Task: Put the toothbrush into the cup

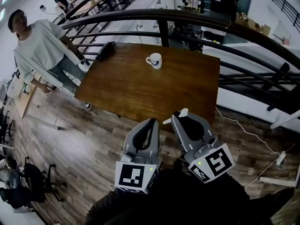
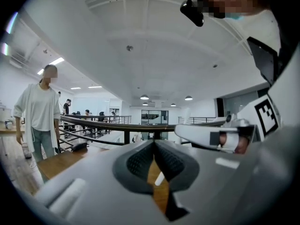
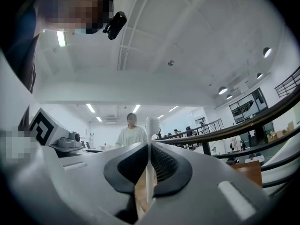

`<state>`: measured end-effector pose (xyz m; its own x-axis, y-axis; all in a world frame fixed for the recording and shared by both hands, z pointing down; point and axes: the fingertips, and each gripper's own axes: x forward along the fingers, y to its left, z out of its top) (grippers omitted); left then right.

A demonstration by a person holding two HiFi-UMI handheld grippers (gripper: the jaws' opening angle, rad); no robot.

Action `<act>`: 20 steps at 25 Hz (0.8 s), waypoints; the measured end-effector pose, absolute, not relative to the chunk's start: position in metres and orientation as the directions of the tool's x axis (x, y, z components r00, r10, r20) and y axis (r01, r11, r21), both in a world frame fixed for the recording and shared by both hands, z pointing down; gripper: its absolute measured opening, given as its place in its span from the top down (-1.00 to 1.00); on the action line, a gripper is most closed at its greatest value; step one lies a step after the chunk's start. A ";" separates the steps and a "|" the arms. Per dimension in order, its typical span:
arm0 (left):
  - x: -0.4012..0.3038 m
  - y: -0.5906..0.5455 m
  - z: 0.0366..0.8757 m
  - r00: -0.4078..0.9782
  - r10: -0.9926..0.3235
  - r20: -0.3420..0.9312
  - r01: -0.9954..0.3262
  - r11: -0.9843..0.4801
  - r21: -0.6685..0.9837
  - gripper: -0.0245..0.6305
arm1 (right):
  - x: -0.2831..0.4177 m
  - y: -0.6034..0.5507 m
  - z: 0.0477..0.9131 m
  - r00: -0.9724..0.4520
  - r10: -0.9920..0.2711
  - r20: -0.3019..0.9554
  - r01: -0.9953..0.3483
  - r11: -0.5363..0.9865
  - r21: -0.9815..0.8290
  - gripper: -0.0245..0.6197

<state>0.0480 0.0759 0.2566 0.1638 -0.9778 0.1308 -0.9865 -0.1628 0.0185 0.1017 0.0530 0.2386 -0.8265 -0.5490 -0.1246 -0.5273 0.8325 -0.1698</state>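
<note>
A white cup stands at the far side of the brown wooden table. My right gripper hovers over the table's near edge, shut on a white toothbrush that crosses its tips. In the right gripper view the toothbrush stands upright between the pads, bristle head on top, with the right gripper closed around it. Just to its left, my left gripper has its jaw tips together and nothing in them. The left gripper shows the same in its own view. The cup is well ahead of both.
A black object lies at the table's far left corner. A person in a light top stands left of the table. A dark curved railing runs behind the table. A white cable trails on the wooden floor at right.
</note>
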 end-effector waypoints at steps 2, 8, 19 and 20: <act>0.044 0.069 0.256 0.152 -0.980 0.131 -0.988 -0.151 0.020 0.90 | 0.097 0.045 0.240 -0.832 -0.541 -0.119 -0.519 0.837 -0.174 0.87; 0.023 0.041 0.270 0.142 -0.979 0.147 -0.990 -0.137 0.047 0.90 | 0.079 0.017 0.255 -0.837 -0.541 -0.085 -0.521 0.834 -0.183 0.87; -0.061 -0.064 0.308 0.221 -0.953 0.206 -0.970 -0.193 0.148 0.90 | 0.006 -0.081 0.296 -0.779 -0.627 0.028 -0.618 0.759 -0.206 0.87; -0.067 -0.077 0.311 0.237 -0.948 0.212 -0.966 -0.206 0.158 0.90 | -0.001 -0.093 0.299 -0.767 -0.640 0.040 -0.633 0.746 -0.208 0.87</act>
